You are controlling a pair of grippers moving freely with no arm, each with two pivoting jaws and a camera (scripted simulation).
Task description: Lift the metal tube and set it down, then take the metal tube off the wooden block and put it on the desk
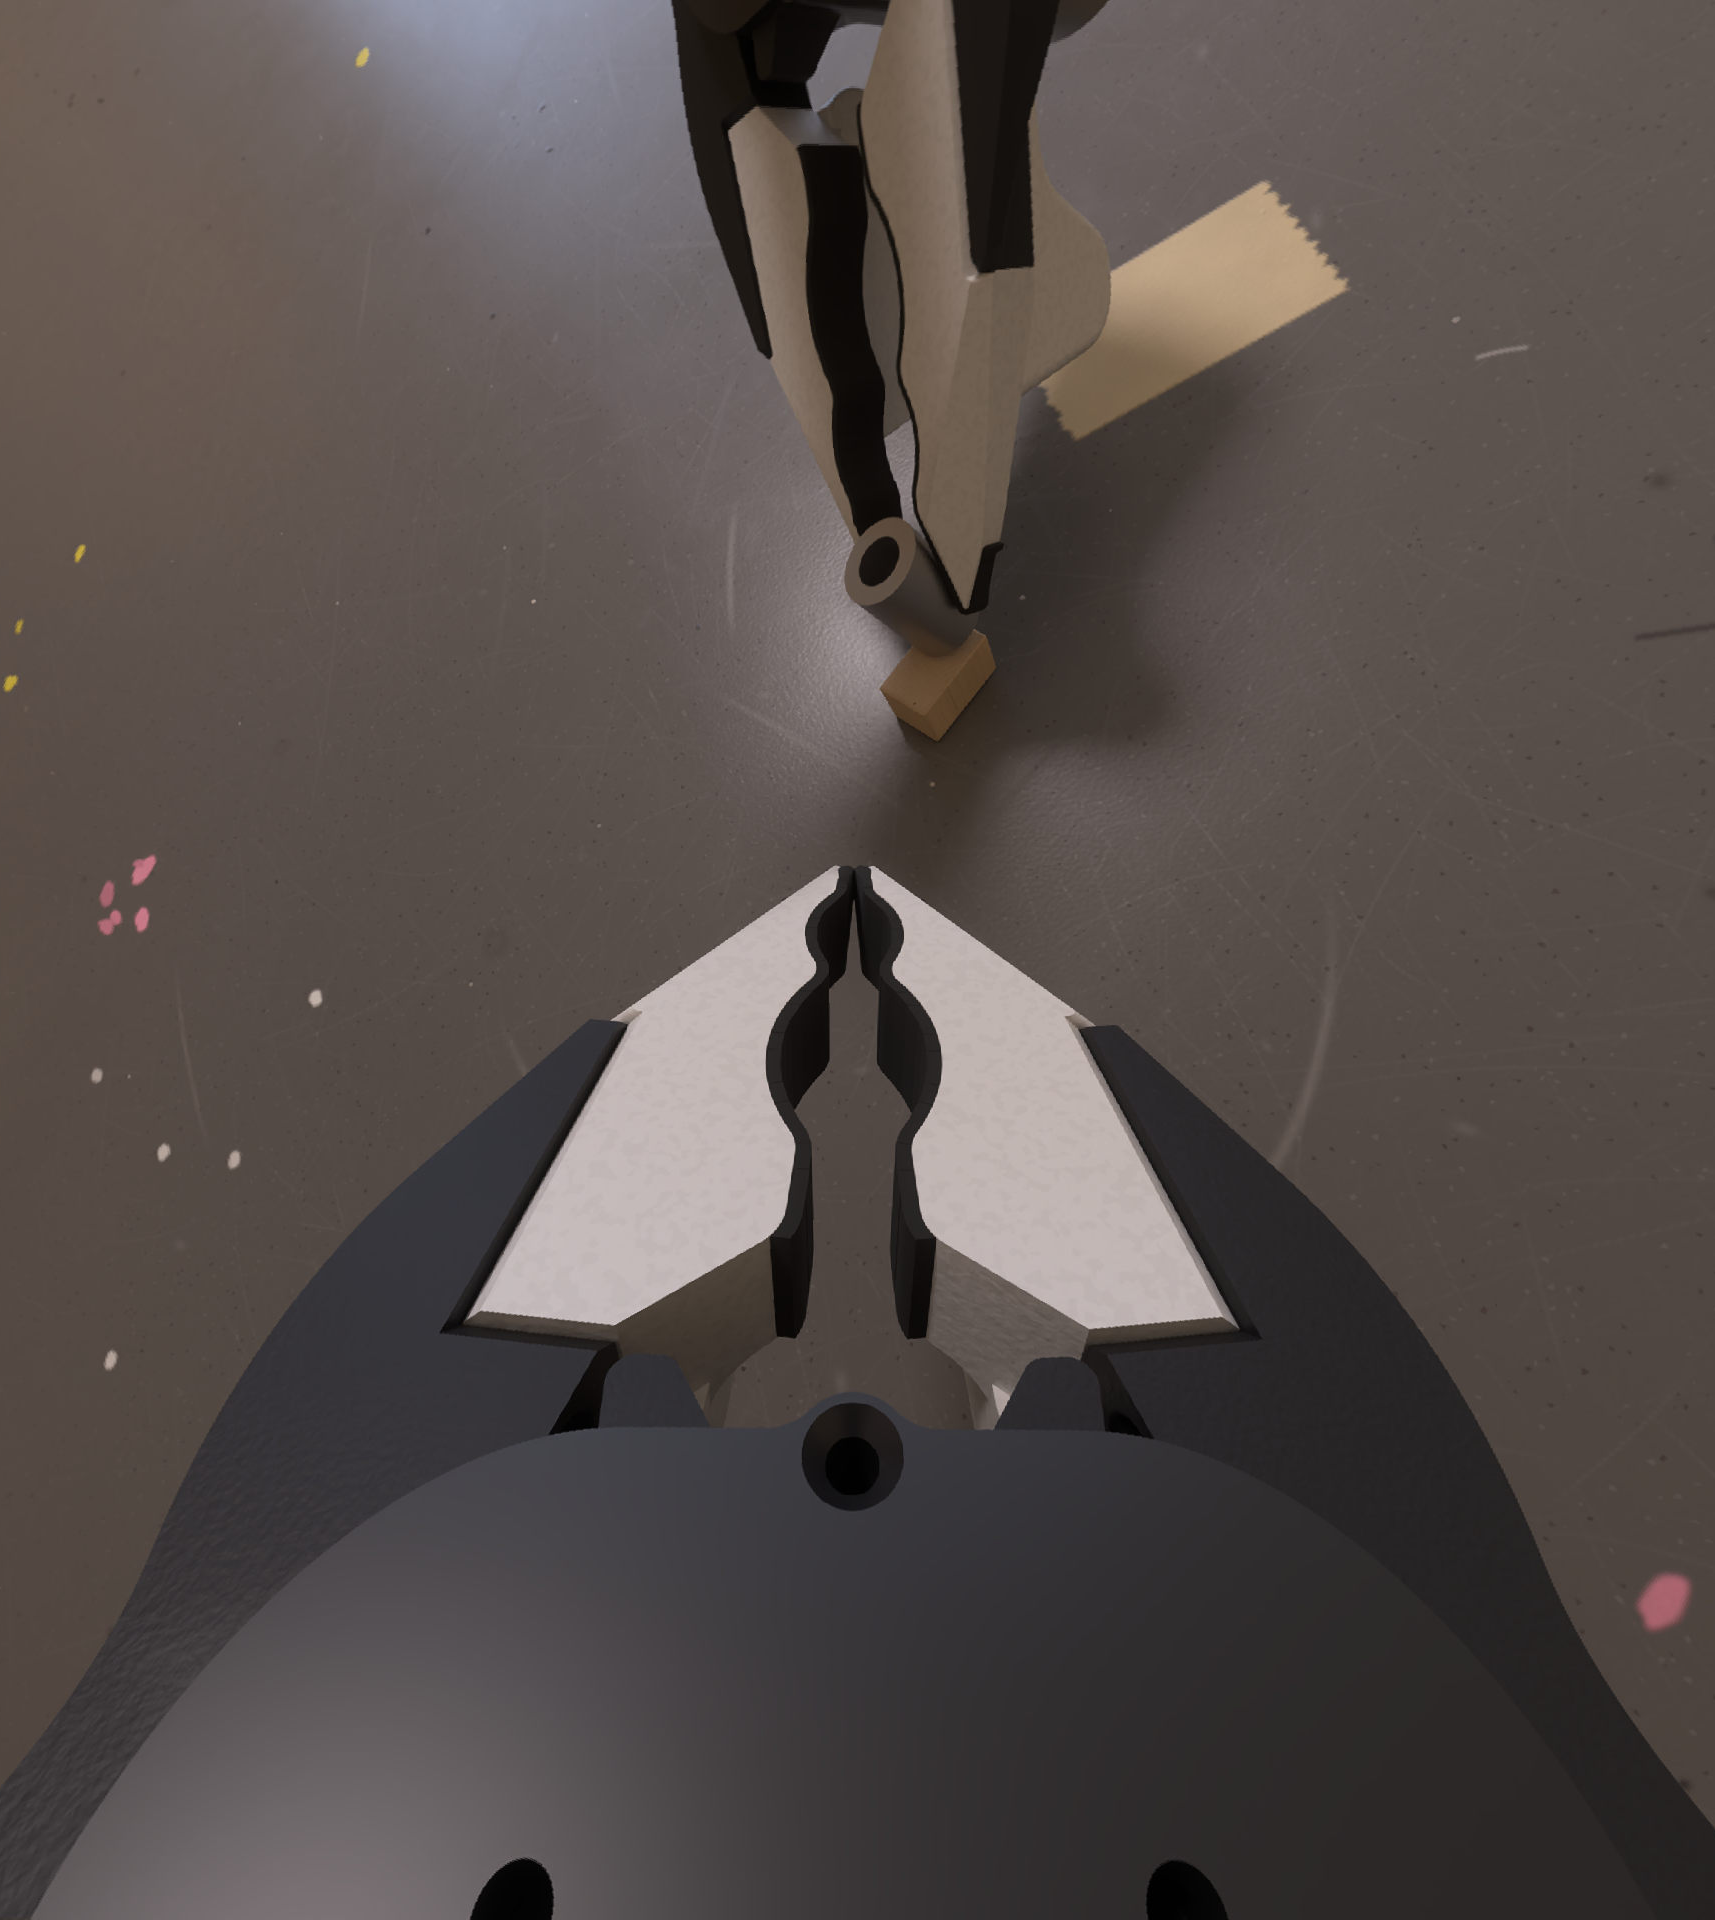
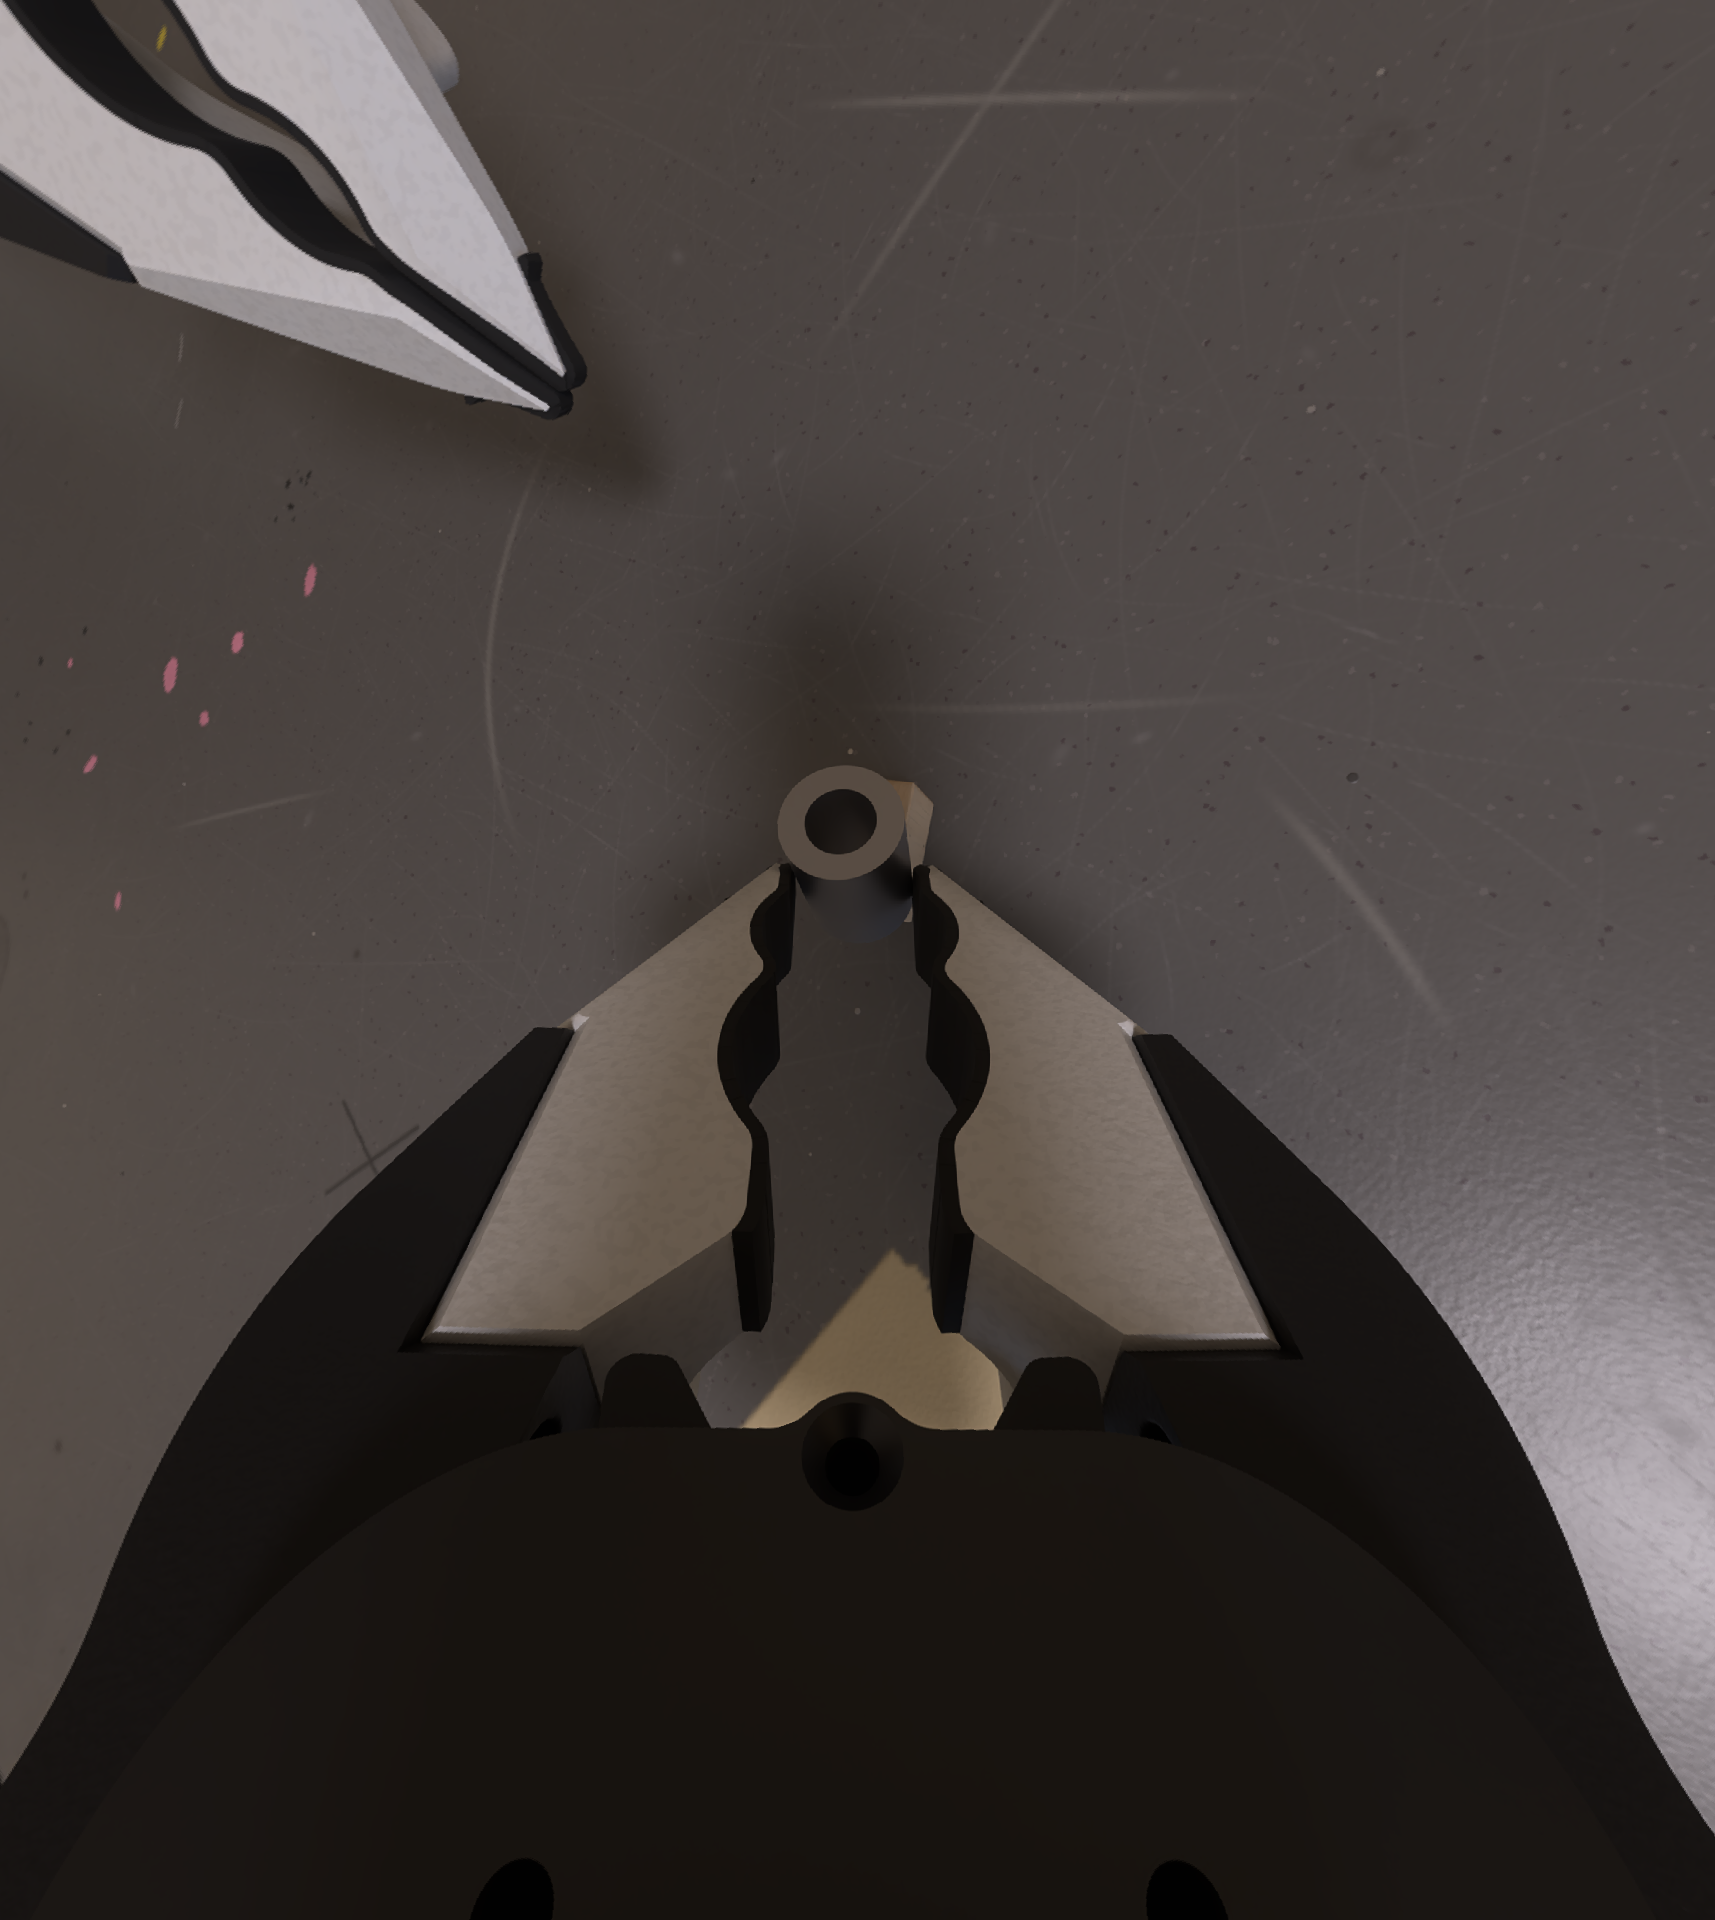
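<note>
Right gripper clamped on the one metal tube; left gripper pressed together on nothing.

There are two grippers, one tube, one wooden block and one strip of tan tape on the grey desk. The tube sits between the right gripper's fingertips, its open end facing outward, its lower end touching the block just under those tips; a sliver of the block shows beside the tube in the right wrist view. The block lies ahead of the left gripper's tips, apart from them. The tape lies beyond the right gripper.
</note>
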